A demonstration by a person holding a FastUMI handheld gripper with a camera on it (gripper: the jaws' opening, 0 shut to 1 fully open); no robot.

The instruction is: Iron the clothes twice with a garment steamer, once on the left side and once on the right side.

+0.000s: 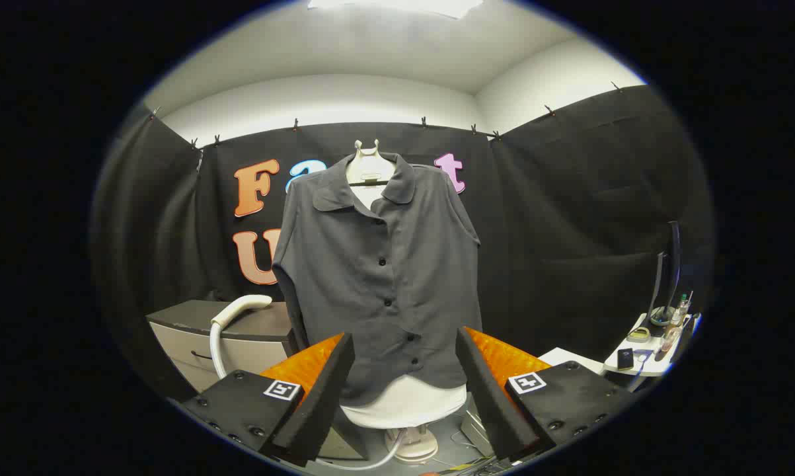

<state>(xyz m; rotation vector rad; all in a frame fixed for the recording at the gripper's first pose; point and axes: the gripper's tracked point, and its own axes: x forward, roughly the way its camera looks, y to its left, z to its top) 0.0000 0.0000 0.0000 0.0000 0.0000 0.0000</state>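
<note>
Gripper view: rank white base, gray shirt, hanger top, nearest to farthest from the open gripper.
From the gripper, fingers open and empty:
1. White base, low between the fingers.
2. Gray shirt, just ahead, hung on a form.
3. Hanger top, above the collar, farthest.

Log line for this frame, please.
gripper: open, empty, facing shirt | dark grey button-up shirt: on white mannequin form, beyond fingers | white steamer hose: beside grey cabinet, ungrasped | ironing: not started
</note>
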